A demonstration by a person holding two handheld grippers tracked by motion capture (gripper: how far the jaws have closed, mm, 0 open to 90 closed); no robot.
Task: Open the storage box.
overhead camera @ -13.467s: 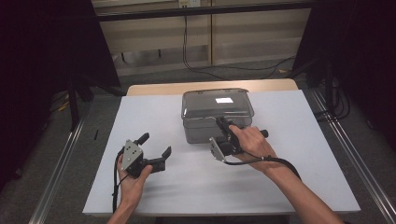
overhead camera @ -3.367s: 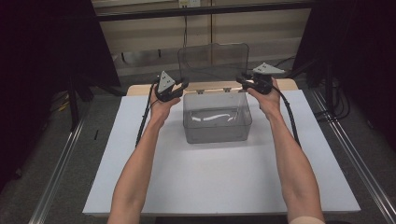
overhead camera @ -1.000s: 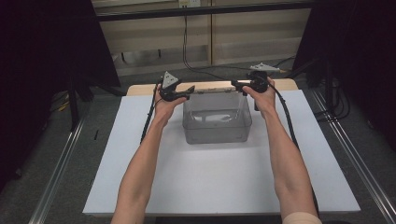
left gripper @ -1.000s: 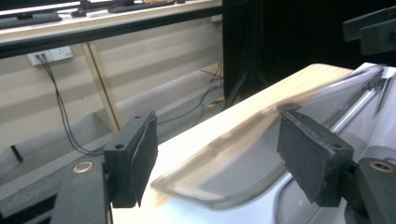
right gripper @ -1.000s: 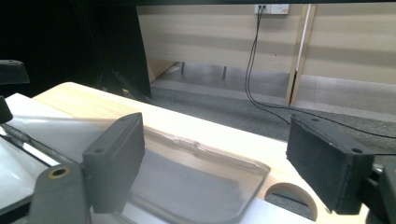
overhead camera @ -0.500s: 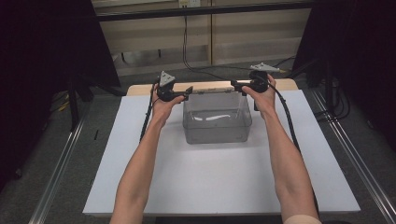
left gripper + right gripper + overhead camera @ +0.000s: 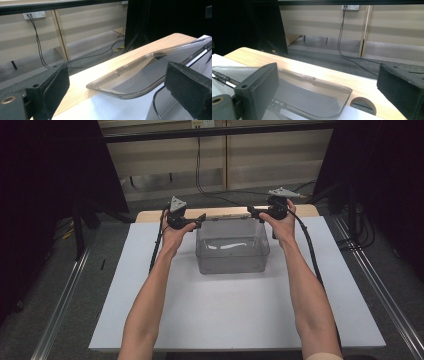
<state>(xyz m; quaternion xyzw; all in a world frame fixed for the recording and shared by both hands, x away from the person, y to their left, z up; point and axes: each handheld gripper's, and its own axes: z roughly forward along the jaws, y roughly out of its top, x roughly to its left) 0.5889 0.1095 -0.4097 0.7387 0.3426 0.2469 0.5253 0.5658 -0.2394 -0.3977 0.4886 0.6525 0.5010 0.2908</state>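
Nearest the camera in the high view, two forearms are stretched forward over the white sheet (image 7: 235, 310) that covers the table. Between them, just short of the tongs, a clear plastic box (image 7: 232, 247) is seen standing open, with something pale lying at its bottom that cannot be made out.

The left gripper (image 7: 187, 220) is held at the box's far left corner and the right gripper (image 7: 260, 213) at its far right corner, so that the two face each other across the far rim. In both gripper views the black jaws are spread wide apart, and nothing is clamped between them.

Just beyond the jaws the clear lid (image 7: 147, 72) is found, lying behind the box with its far edge on the bare wooden strip (image 7: 317, 72) of the table and its near side by the box's rim. It appears to have been set there so that the box is left open and the sheet in front kept free. The jaws are judged to be parted because the lid is being let go at both corners.

Beyond the lid, cables (image 7: 342, 37) are seen hanging from a wall socket.
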